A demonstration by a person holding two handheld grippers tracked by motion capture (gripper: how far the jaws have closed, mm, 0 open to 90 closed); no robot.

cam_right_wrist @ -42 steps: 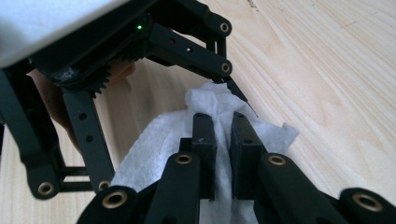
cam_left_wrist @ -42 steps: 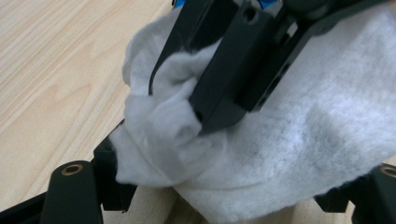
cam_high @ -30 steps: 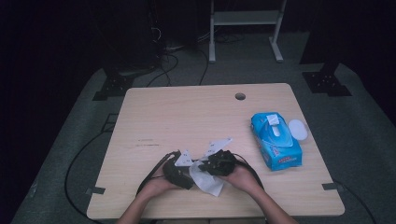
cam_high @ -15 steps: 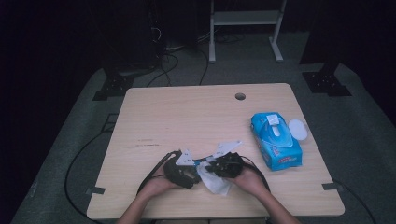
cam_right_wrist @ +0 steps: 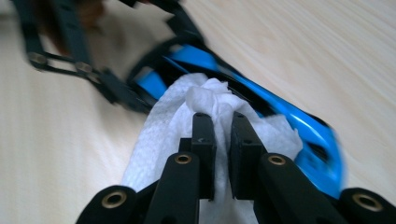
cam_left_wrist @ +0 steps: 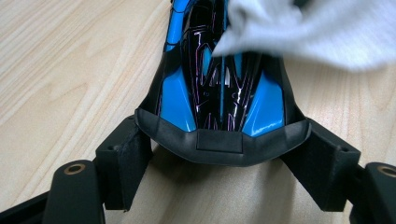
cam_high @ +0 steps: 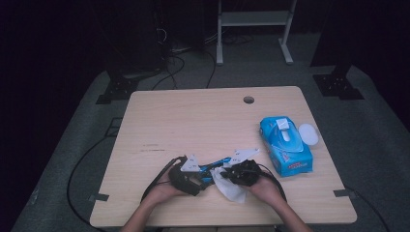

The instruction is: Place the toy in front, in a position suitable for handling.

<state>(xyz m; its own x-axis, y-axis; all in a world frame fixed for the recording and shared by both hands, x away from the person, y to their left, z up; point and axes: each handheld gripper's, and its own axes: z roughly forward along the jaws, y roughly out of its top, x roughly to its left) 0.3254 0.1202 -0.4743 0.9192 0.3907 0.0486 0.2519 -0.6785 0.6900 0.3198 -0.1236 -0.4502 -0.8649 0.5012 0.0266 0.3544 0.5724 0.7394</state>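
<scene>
with our left tongs (cam_left_wrist: 224, 140) clamped on the blue toy car (cam_left_wrist: 219, 88) and our right tongs (cam_right_wrist: 219, 126) pinching the wipe (cam_right_wrist: 205, 100) shut, we risk the wipe snagging and tearing on the car's ridges.

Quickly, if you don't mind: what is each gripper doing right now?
Left gripper: closed on the blue and black toy car.
Right gripper: closed on the white wipe, pressed against the car.

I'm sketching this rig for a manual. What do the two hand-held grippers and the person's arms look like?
Both the left hand-held gripper and the right hand-held gripper are black, each topped by a grey three-cornered plate and trailing a black cable. The jaws are matte black blocks on arms with brass-coloured rivets. The forearms are bare, with no sleeves visible.
</scene>
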